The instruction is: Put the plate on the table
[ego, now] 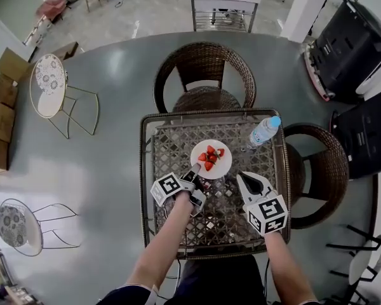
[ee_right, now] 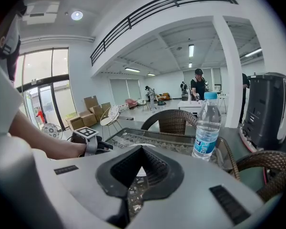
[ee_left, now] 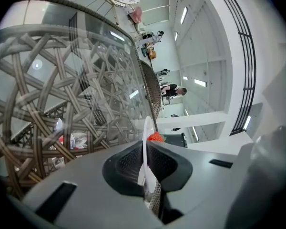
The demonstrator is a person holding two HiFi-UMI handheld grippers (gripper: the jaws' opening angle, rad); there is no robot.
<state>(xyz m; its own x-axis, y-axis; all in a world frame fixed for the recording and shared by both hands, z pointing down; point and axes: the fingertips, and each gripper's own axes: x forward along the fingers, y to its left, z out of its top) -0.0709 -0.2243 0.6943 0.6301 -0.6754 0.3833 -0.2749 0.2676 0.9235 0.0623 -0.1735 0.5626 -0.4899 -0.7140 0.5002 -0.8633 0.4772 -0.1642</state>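
One table (ego: 151,189), one plate (ego: 221,164), one bottle (ego: 263,131) near its far right corner, two wicker chairs (ego: 204,68) at its far and right edges

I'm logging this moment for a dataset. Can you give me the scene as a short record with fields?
surface: wicker table with a glass top
plate: white, over the table's middle, carrying strawberries
left gripper: fingers shut on the plate's near rim
right gripper: fingers apart, empty, near the plate's right side
water bottle: upright, at the table's far right corner
plate contact: cannot tell whether it rests on the glass
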